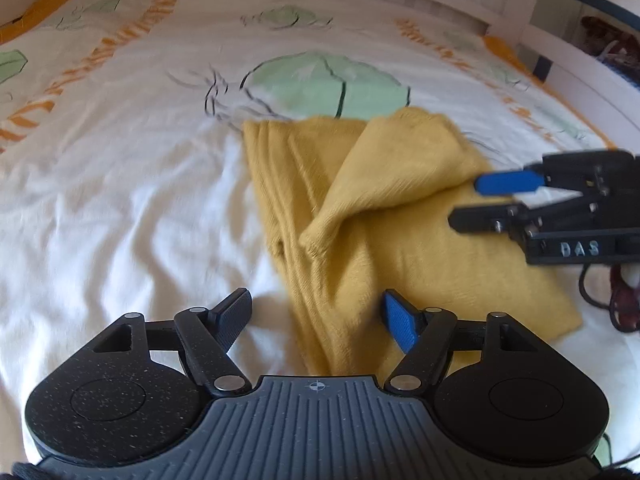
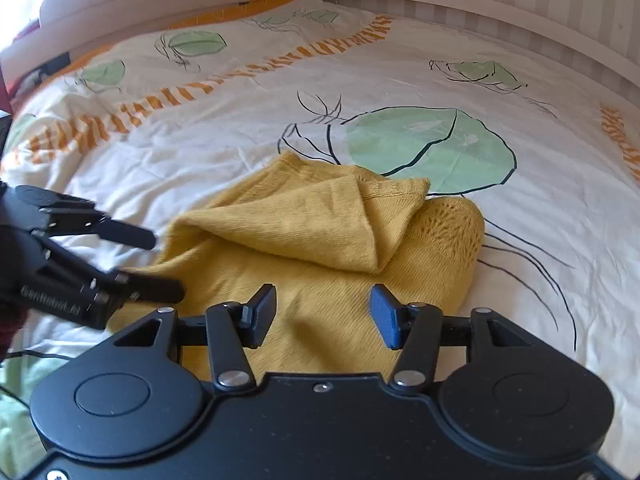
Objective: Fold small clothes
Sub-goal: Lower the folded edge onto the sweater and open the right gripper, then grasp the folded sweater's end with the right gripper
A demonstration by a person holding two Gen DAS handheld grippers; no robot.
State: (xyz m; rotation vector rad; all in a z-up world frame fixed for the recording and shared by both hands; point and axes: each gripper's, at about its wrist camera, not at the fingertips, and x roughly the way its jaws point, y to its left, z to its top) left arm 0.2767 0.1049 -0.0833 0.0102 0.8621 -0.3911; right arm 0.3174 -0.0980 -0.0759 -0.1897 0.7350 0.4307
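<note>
Left gripper (image 1: 316, 318) nearest the lens: jaws spread wide, nothing between them, poised over the near strip of a yellow knit garment (image 1: 400, 248). Right gripper (image 2: 323, 314) likewise parted at a middling width, empty, hanging above the garment's near panel. Neither pad touching cloth, as far as either view shows.

Garment lying on a bed with a printed duvet cover (image 1: 120, 184), near the big green leaf print (image 2: 428, 148). Partly folded: one sleeve (image 1: 384, 176) brought across the body, cuff (image 1: 316, 240) pointing toward the near edge. Left-hand edge bunched into long ridges; possibly a second sleeve tucked under there, though motion blur in the left wrist view leaves that unclear. Upper corner turned over in a loose triangular flap (image 2: 320, 220), seen from the right wrist.

Judged stage: sleeves in, main fold across the body not yet made.

Risks from here:
- Pinching only the top layer at the bunched edge; lower layers staying behind, fold coming out skewed.
- Folded sleeve sliding off when the hem is lifted, since it rests loose and unpinned.
- Duvet cover caught together with the knit, soft rumpled bedding giving no firm backing.
- Uneven grip heights between the two sides, twisting the fold line.
- Loose knit snagging on a pad edge.
</note>
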